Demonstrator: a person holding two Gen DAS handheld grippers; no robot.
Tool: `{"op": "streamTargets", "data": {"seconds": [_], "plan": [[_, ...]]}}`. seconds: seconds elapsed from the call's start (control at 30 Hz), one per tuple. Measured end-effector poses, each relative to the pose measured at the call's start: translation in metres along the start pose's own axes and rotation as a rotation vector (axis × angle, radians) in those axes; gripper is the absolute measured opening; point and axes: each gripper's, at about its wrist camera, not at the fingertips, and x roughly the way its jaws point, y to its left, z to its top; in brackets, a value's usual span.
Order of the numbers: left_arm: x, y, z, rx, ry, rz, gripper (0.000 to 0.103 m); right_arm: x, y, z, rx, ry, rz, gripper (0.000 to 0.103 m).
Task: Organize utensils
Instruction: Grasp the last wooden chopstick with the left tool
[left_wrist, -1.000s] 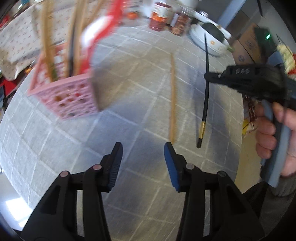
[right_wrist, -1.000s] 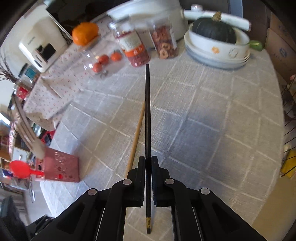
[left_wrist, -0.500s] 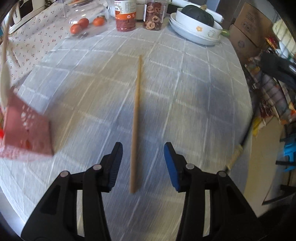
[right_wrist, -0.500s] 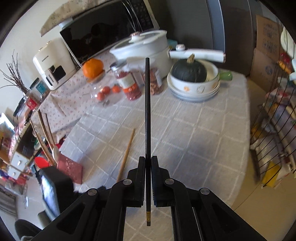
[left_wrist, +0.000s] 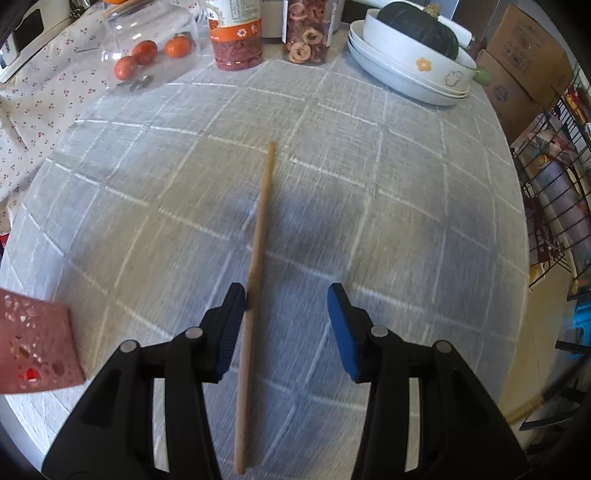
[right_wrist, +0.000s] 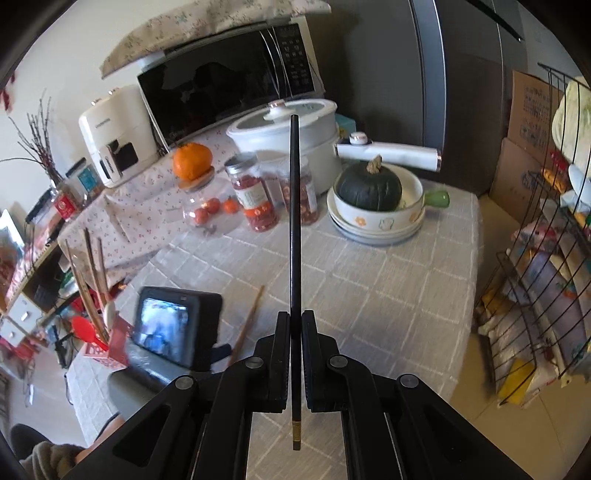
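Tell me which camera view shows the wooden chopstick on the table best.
The left wrist view. There the wooden chopstick lies along the tablecloth, seen full length, its near part between the open left gripper fingers. In the right wrist view only part of it shows, behind the shut right gripper holding the black chopstick.

No legible text anywhere.
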Motion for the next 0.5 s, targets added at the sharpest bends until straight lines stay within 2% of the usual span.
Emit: {"op": "streamTargets", "data": {"seconds": [0.23,0.27,0.33,0.4,0.5], "plan": [[0.007,-0.003,0.015,0.015,0.0,0.034,0.047,-0.005,-0.006,0.005,0.026,-0.023,0.032,0.006],[0.008,-0.006,0.016,0.032,-0.004,0.041,0.039,-0.004,-0.007,0.006,0.028,-0.021,0.029,0.006],[0.008,-0.013,0.016,0.074,-0.026,0.038,0.012,-0.003,-0.007,0.006,0.03,-0.02,0.027,0.006],[0.007,-0.019,0.012,0.113,-0.035,0.06,0.008,-0.004,-0.007,0.006,0.029,-0.023,0.022,0.006],[-0.001,-0.008,0.009,0.075,-0.036,0.012,0.008,-0.004,-0.01,0.006,0.038,-0.024,0.019,0.006]]}}
